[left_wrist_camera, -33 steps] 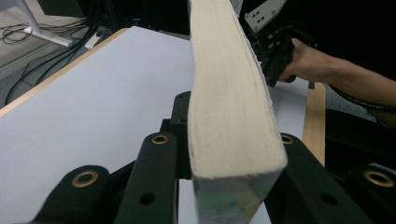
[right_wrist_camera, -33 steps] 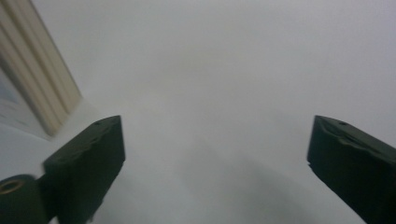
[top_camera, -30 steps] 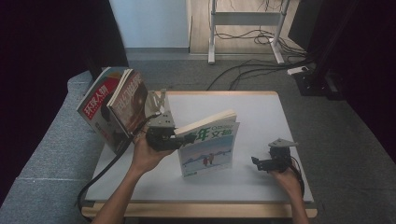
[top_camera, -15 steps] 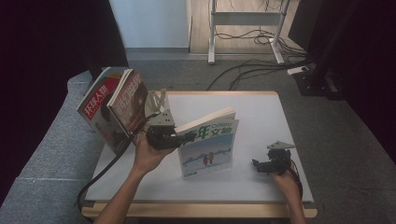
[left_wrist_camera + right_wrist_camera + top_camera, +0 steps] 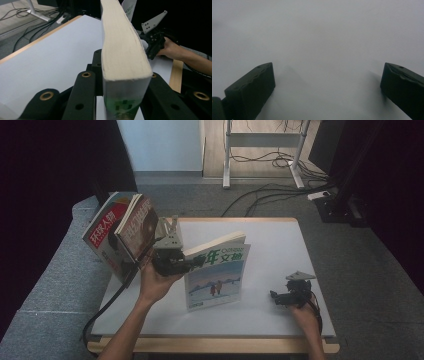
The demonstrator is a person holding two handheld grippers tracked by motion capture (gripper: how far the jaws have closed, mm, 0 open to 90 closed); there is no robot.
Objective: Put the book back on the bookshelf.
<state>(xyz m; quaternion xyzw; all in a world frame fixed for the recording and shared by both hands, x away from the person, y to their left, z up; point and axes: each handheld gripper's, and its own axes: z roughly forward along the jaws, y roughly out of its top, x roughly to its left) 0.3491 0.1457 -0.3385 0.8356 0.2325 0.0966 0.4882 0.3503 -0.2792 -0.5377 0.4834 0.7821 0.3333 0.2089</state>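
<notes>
A thick book (image 5: 215,275) with a green title and a snowy cover picture stands upright on the white table (image 5: 280,245), its pages uppermost. My left gripper (image 5: 192,263) is shut on the book's upper left corner. In the left gripper view the black jaws press on both sides of the cream page block (image 5: 122,50). My right gripper (image 5: 276,296) rests low on the table at the right, apart from the book. In the right gripper view it (image 5: 328,85) stands open over bare white tabletop (image 5: 317,30), with nothing between the jaws. That same gripper (image 5: 153,42) appears behind the book in the left gripper view.
Two magazines (image 5: 120,235) lean upright at the table's left edge, just behind my left hand. A grey sofa (image 5: 55,285) borders the table on the left. Cables and a desk frame (image 5: 260,150) lie on the floor beyond the far edge.
</notes>
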